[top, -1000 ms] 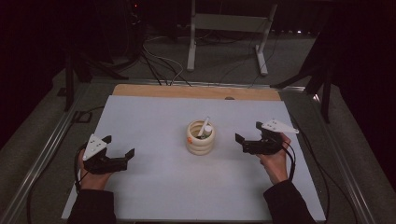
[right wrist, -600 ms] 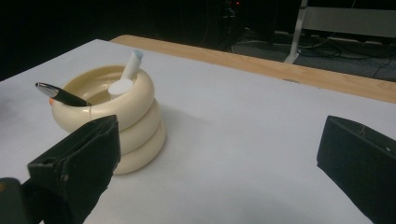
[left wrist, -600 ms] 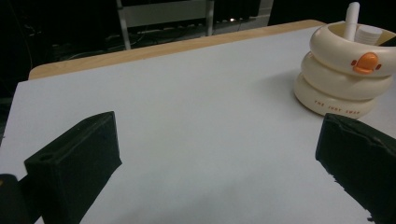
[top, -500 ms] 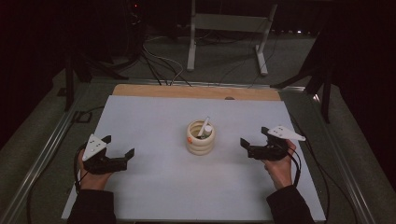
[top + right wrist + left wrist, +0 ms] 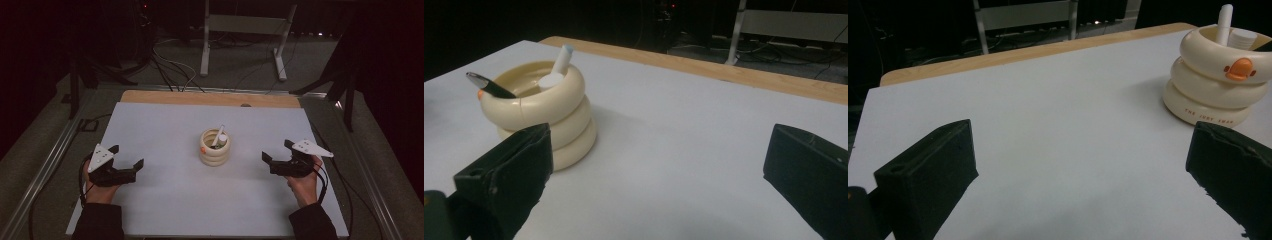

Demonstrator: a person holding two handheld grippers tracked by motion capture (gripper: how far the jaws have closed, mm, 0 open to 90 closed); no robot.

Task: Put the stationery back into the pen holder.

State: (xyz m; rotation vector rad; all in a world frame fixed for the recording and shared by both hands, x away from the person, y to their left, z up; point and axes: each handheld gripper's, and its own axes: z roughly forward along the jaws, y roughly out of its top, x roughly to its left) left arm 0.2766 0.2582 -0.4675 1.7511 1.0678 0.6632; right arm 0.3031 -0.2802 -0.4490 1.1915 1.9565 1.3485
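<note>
High view shows my two grippers resting low on the white desk [image 5: 165,120], one to each side of a cream ringed pen holder [image 5: 214,148] standing upright at the desk's middle. My left gripper [image 5: 126,159] has its jaws spread wide and holds nothing; my right gripper [image 5: 278,152] is likewise wide apart and empty, near the holder but not touching it. Inside the holder I see a white marker [image 5: 561,57] leaning upright, a dark pen [image 5: 489,85] slanting over the rim, and a round white cap. I judge the holder's contents are in place and no grasp is under way.
</note>
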